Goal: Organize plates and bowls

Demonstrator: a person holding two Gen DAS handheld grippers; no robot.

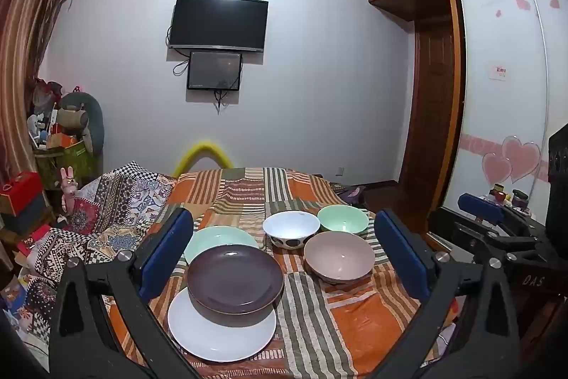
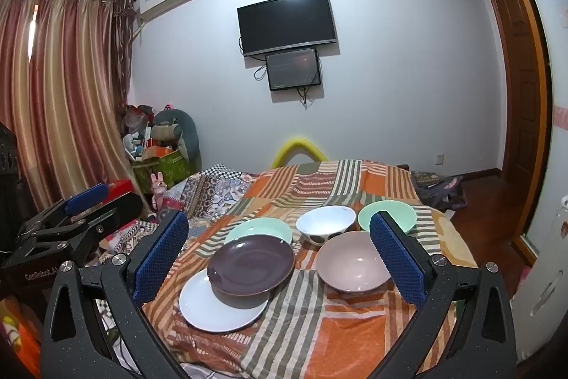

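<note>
Remaining unsorted on the patchwork cloth (image 1: 319,336): near edge, brown plate (image 1: 235,281) partly stacked on white plate (image 1: 220,334), green plate (image 1: 222,238) behind; right, pink bowl (image 1: 339,256), spotted bowl (image 1: 291,228), green bowl (image 1: 342,218), separate. Left gripper (image 1: 284,258) and right gripper (image 2: 280,258) gaping wide, nothing held.

A striped orange patchwork cloth (image 1: 355,318) covers the table, bearing three plates and three bowls.
</note>
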